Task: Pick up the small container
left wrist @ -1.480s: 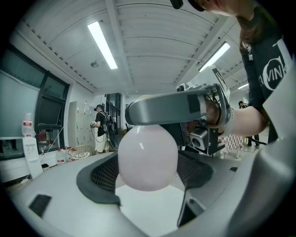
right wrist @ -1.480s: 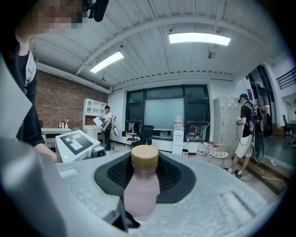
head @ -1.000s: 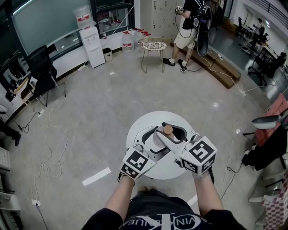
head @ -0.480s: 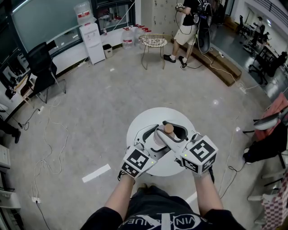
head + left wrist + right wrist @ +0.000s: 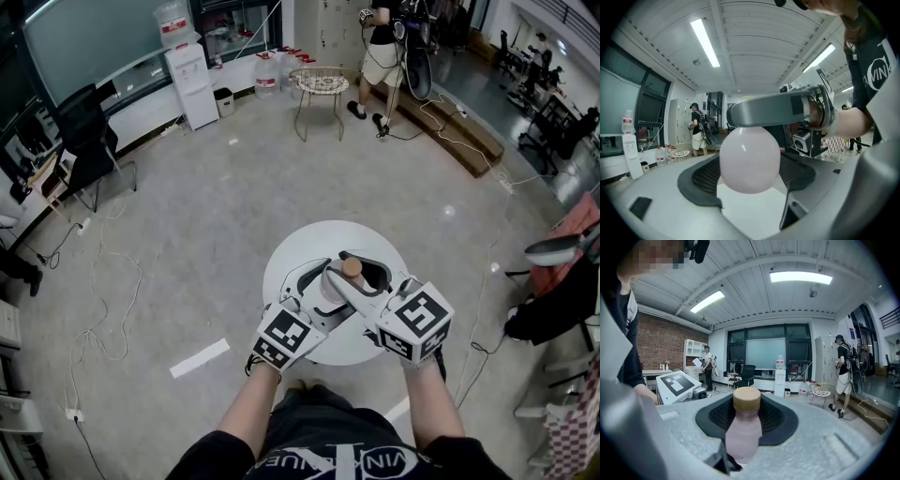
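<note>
The small container [image 5: 336, 287] is a pale pink bottle with a tan cap [image 5: 350, 269], and it is above the round white table [image 5: 305, 246]. My right gripper [image 5: 346, 272] reaches in from the right and is shut on the bottle's upper part; in the right gripper view the bottle [image 5: 743, 432] stands upright between its jaws. My left gripper [image 5: 317, 292] comes in from the left, and its black pads [image 5: 705, 176] flank the bottle's lower body [image 5: 750, 159], touching both sides. The right gripper's grey finger [image 5: 773, 110] crosses just above the bottle there.
A grey floor surrounds the small table. A wire chair [image 5: 319, 89] and a standing person [image 5: 382, 52] are at the far side, with a water dispenser [image 5: 192, 84] and an office chair [image 5: 89, 141] at the left. Cables [image 5: 103, 309] trail over the floor at the left.
</note>
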